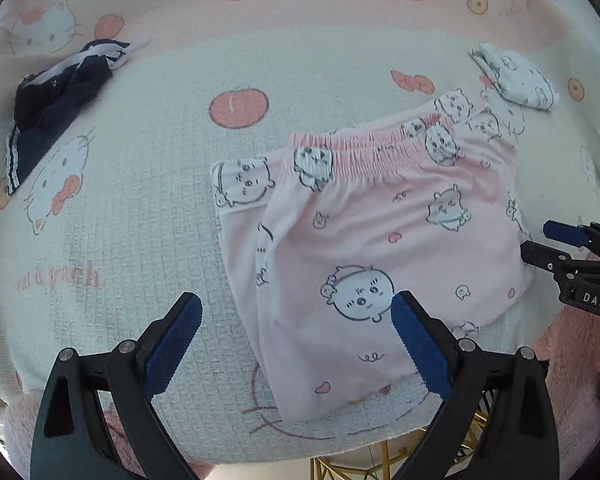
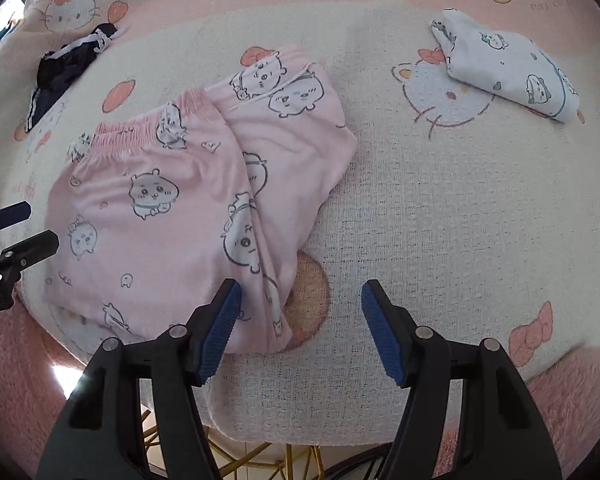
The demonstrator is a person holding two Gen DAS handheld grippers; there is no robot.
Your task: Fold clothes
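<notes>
Pink trousers (image 1: pixel 380 240) lie folded on the cat-print blanket (image 1: pixel 140 200), elastic waistband on the far edge, a second layer peeking out beneath at one side. The cloth looks light, soft and limp, so it should sag and slide if lifted by one point; a fair hold would be a doubled edge or the gathered waistband, both corners at once.

Left gripper (image 1: pixel 296 344) hovers over the trousers' near corner, jaws spread, nothing between them; one blue pad (image 1: pixel 418 350) overlaps the fabric in view, though contact is hard to judge through the fisheye. Right gripper (image 2: pixel 300 332) sits just off the trousers' other near corner, jaws released and empty over bare blanket.

Beyond the trousers: a folded white garment (image 2: pixel 508 68) well apart on one side, a crumpled navy garment (image 1: pixel 56 92) on the other.
</notes>
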